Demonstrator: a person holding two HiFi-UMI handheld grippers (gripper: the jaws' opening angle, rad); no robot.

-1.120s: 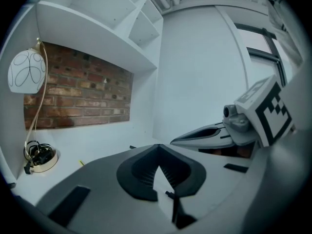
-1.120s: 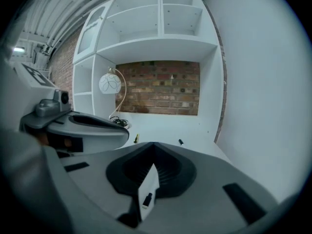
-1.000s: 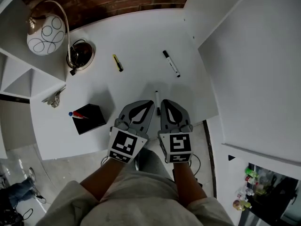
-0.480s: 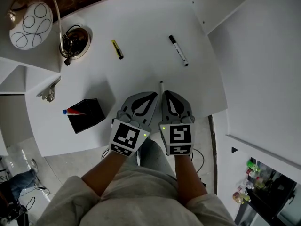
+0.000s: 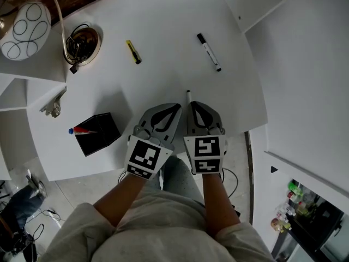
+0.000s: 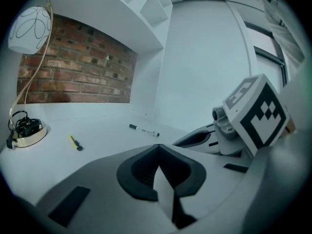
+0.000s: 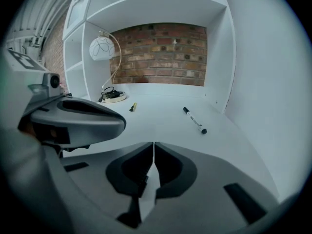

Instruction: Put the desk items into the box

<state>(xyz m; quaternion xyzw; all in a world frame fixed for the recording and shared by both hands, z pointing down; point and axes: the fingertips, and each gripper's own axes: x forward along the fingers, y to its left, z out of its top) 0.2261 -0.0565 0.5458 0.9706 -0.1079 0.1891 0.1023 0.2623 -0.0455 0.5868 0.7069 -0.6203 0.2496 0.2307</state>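
The white desk [image 5: 163, 21] carried the black box [image 5: 101, 136] at its front left, well apart from both markers. The left gripper [image 5: 177, 107] and right gripper [image 5: 191, 105] hung side by side at the front edge, each with jaws pressed together on nothing. The white marker [image 5: 209, 52] and the smaller yellow marker [image 5: 133, 52] both slanted from far-left to near-right. A thin white pen [image 5: 188, 95] poked out beyond the right gripper, mostly hidden.

Head view steeply down over desk [image 5: 163, 31]; gripper views low, facing brick wall [image 7: 161, 55] (all share marker [image 7: 195, 120]).
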